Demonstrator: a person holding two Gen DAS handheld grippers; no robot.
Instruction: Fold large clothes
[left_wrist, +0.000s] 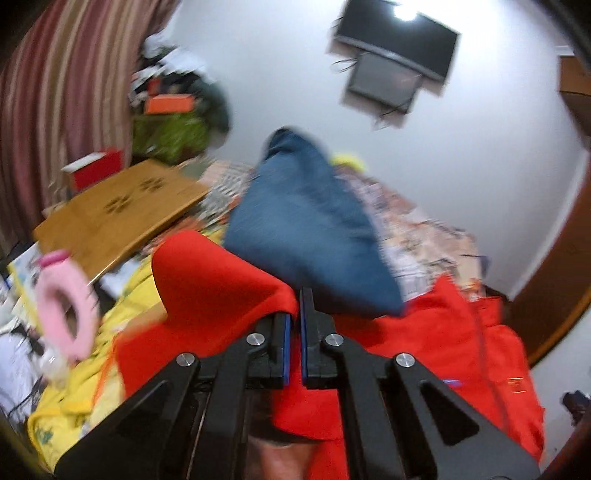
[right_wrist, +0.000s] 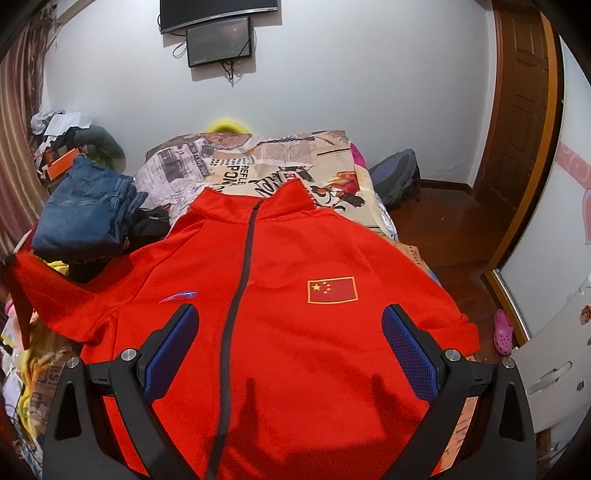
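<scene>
A large red zip jacket (right_wrist: 295, 302) with a flag patch lies front up on the bed, collar away from me. My right gripper (right_wrist: 290, 347) is open and empty, hovering above the jacket's lower chest. My left gripper (left_wrist: 294, 317) is shut on a fold of the jacket's red sleeve (left_wrist: 218, 291) and holds it lifted; the left wrist view is blurred. In the right wrist view that sleeve (right_wrist: 44, 280) stretches off to the left edge.
Folded blue jeans (right_wrist: 88, 218) sit at the bed's left, also in the left wrist view (left_wrist: 306, 229). A newspaper-print bedsheet (right_wrist: 258, 162) covers the bed. A wooden lap table (left_wrist: 118, 214), pink ring (left_wrist: 66, 306), yellow cloth (left_wrist: 81, 387) lie left. Wooden door (right_wrist: 524, 110) right.
</scene>
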